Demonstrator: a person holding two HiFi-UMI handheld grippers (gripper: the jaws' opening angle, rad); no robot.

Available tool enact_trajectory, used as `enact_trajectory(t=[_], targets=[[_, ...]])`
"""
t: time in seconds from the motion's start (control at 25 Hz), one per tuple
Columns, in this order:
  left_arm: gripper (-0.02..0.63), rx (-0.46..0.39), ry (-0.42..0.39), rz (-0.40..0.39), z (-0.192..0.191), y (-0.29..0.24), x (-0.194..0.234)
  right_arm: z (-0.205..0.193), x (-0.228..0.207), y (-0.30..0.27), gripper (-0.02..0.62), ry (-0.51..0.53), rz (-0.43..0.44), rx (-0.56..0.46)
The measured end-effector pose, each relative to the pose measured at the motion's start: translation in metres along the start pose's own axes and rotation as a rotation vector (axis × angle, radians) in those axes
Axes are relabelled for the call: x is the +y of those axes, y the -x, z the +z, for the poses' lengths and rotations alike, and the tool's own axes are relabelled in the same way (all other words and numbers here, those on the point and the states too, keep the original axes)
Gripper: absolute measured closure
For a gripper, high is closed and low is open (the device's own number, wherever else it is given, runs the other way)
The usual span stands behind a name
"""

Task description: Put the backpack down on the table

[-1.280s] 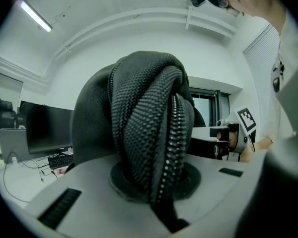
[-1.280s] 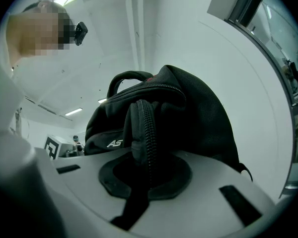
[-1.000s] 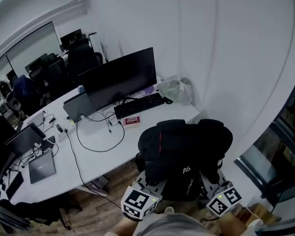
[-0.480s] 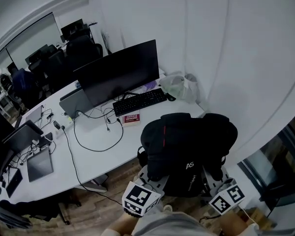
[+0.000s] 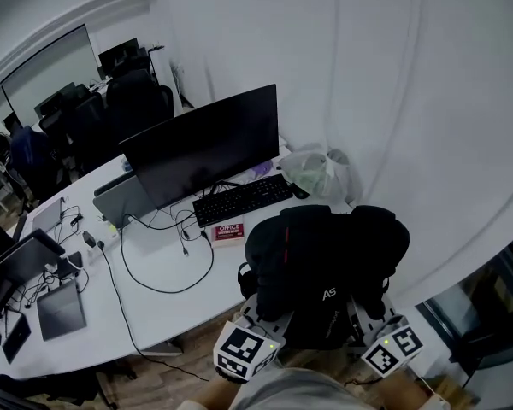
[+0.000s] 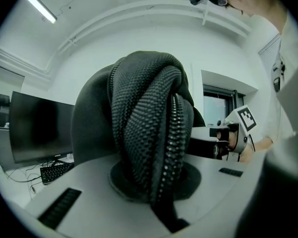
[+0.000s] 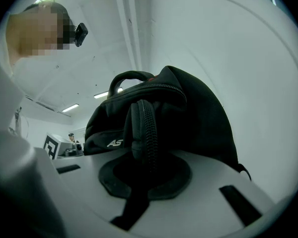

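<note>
Levelly, left hand-held gripper [image 6: 153, 182] and right [image 7: 145, 175] clamp backpack [image 5: 325, 259].

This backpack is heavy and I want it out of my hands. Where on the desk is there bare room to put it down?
Widest bare patch of the desk: the near strip between the looping black cable, the closed grey laptop and the backpack. Crowded at the back: monitor, keyboard, red box, plastic bag in the corner.
</note>
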State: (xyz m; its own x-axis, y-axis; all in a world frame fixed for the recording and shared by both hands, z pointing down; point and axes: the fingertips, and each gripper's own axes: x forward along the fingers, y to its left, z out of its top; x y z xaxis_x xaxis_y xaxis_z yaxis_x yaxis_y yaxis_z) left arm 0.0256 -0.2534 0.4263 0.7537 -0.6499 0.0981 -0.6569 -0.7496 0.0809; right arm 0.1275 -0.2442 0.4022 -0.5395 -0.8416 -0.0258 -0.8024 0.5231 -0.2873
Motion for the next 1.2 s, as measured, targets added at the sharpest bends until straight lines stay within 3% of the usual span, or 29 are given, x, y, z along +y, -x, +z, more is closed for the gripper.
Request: enact_trajectory(t=[0.68, 1.04, 1.2], targets=[[0.589, -0.017, -0.014, -0.002, 0.028, -0.044, 0.121, 0.016, -0.025, -0.129, 0.568, 0.005, 0.01, -0.011], [0.589, 0.02, 0.026, 0.041, 0.021, -0.095, 0.175, 0.012, -0.071, -0.191, 0.568, -0.021, 0.027, 0.028], [0.589, 0.02, 0.037, 0.069, 0.036, -0.127, 0.205, 0.029, -0.099, -0.23, 0.568, -0.023, 0.056, 0.045]])
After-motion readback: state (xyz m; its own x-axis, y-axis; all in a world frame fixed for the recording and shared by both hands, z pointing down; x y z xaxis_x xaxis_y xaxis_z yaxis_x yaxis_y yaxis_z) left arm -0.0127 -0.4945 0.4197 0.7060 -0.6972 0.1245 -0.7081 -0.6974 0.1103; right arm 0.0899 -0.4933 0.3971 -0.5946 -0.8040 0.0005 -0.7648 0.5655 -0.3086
